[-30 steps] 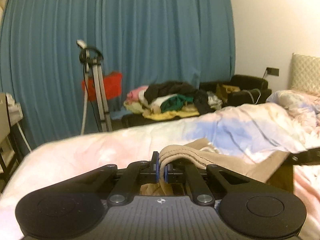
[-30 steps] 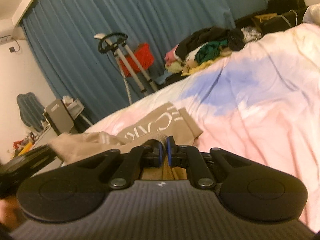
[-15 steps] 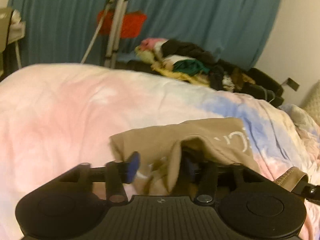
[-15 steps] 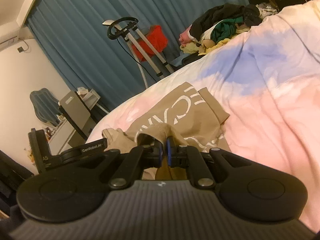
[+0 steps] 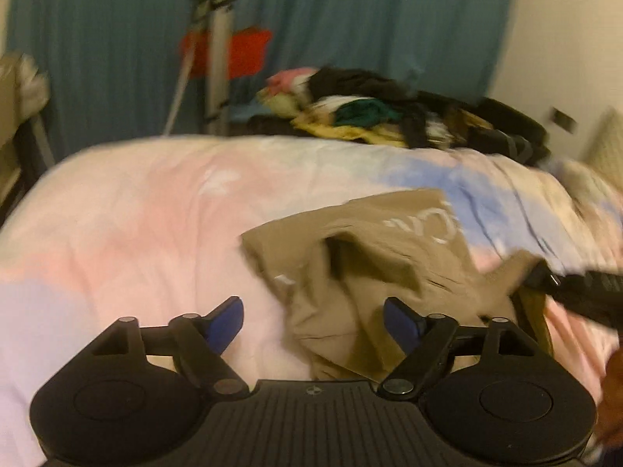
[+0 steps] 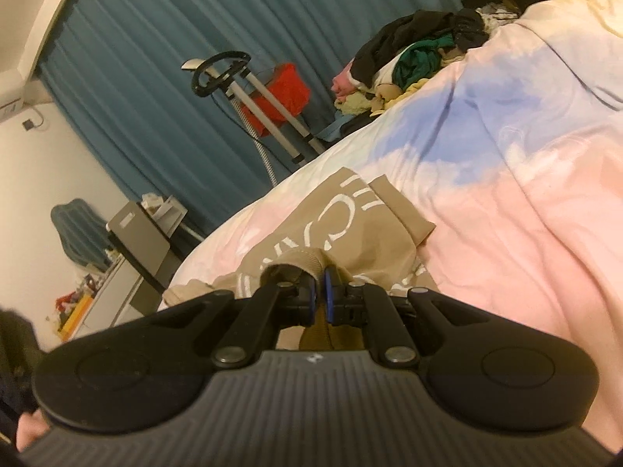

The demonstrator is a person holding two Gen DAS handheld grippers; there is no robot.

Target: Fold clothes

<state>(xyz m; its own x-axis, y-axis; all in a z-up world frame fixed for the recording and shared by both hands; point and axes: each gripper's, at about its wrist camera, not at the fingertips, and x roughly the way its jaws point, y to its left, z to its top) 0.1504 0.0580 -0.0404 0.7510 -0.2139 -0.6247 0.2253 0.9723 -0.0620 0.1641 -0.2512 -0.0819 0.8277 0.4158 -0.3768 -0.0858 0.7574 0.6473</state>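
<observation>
A tan garment with white lettering [image 5: 362, 257] lies crumpled on the pink and blue bedcover [image 5: 128, 214]. My left gripper [image 5: 313, 317] is open and empty, its blue pads [image 5: 226, 317] just above the garment's near edge. My right gripper [image 6: 319, 297] is shut on a fold of the tan garment [image 6: 350, 225], holding that edge low over the bed. The right gripper also shows at the right of the left wrist view [image 5: 580, 288], with cloth hanging from it.
A pile of mixed clothes [image 5: 370, 113] sits on a dark sofa beyond the bed. A garment steamer stand [image 6: 249, 105] with a red item stands by the blue curtain [image 5: 350, 19]. A desk with clutter [image 6: 136, 233] is to the left.
My left gripper opened and let go of the garment, which dropped onto the bed. My right gripper stays shut on the cloth and has lowered slightly.
</observation>
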